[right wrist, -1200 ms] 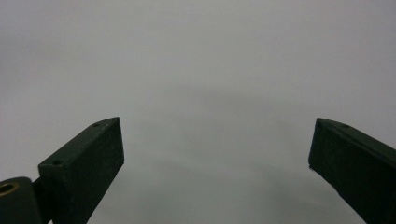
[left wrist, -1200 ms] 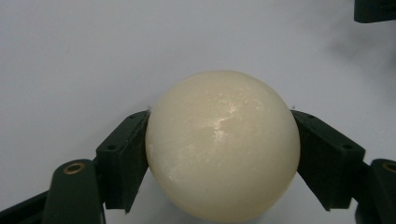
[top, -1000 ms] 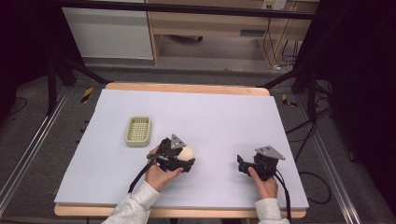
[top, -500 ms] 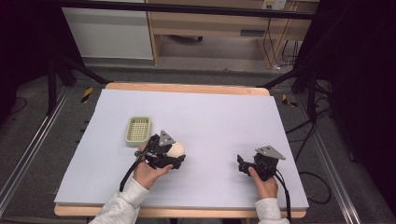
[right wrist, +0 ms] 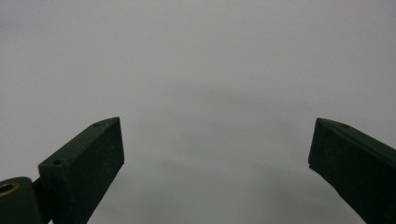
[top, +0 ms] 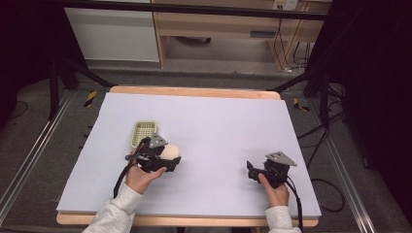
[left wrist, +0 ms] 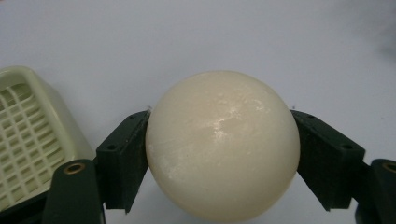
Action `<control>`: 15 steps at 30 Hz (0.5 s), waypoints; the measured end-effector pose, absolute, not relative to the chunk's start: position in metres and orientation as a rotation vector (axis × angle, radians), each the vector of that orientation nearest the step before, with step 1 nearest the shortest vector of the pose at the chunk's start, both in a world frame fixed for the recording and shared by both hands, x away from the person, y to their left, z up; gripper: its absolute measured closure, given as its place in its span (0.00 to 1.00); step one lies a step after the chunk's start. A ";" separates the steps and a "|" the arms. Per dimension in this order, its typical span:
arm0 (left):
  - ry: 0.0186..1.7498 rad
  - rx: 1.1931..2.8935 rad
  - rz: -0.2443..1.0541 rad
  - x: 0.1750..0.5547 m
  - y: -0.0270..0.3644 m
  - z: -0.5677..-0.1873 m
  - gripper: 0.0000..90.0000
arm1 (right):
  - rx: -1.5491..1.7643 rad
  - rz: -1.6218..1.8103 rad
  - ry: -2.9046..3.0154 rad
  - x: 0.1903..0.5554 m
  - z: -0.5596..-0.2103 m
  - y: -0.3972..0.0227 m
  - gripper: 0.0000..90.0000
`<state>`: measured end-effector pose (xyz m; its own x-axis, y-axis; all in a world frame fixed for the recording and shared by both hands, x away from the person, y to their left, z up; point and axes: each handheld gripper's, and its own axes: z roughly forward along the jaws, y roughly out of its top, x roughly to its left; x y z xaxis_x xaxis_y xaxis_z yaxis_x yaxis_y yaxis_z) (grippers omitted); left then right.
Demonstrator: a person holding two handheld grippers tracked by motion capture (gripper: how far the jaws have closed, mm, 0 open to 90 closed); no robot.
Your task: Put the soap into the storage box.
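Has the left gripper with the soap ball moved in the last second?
Yes. The left gripper, shut on the soap ball, moved left, closer to the green tray.

I am looking at a lab or test room set up for recording. A wooden table (top: 194,91) under a pale sheet (top: 218,126) stands between dark metal stand legs (top: 63,73), with floor rails (top: 29,160) along both sides. Loose cables (top: 316,141) run over grey carpet (top: 68,155), yellow-and-black tape (top: 90,98) marks the floor, and plain wooden cabinetry (top: 228,24) lines the back wall.
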<state>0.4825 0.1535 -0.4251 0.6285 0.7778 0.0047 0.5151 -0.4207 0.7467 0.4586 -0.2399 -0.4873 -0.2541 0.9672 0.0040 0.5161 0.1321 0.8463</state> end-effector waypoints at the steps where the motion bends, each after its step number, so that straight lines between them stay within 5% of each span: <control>1: 1.014 2.109 0.458 0.483 0.155 -0.425 0.27 | 1.425 1.021 1.844 0.458 -0.487 -0.240 0.04; 15: 1.062 2.084 0.469 0.493 0.171 -0.422 0.27 | 1.427 1.021 1.844 0.459 -0.487 -0.240 0.04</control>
